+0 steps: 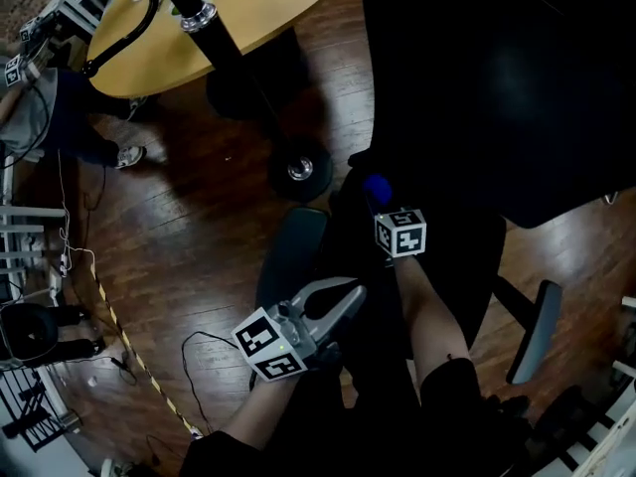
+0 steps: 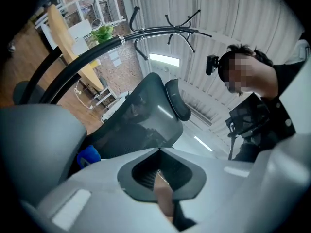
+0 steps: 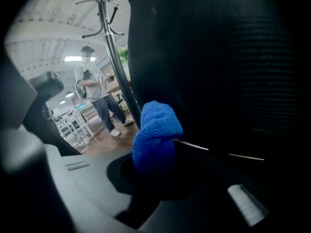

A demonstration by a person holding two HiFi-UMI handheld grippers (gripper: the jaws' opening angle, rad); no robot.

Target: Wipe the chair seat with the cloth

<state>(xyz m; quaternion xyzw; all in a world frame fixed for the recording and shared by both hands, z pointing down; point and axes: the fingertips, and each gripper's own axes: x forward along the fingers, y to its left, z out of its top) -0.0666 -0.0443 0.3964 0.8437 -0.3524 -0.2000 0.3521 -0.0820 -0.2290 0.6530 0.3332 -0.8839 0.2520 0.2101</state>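
Note:
The black office chair's seat [image 1: 467, 256] lies below me, dark and hard to make out, with its backrest [image 1: 497, 78] beyond. My right gripper [image 1: 379, 203] is shut on a blue cloth [image 1: 376, 187] at the seat's rear left, close to the backrest. In the right gripper view the cloth [image 3: 154, 132] bunches up between the jaws of that gripper [image 3: 155, 152], against the black mesh backrest [image 3: 218, 57]. My left gripper [image 1: 348, 294] hovers over the seat's left front, shut with nothing in it. Its own view shows the left gripper [image 2: 159, 152] tilted upward and the cloth [image 2: 88, 155] low on the left.
Grey armrests flank the seat, one on the left [image 1: 293, 251] and one on the right [image 1: 537, 331]. A coat stand's wheeled base [image 1: 300, 169] stands on the wooden floor near a round yellow table [image 1: 248, 13]. A person [image 1: 50, 107] stands at far left. Cables [image 1: 194, 366] trail over the floor.

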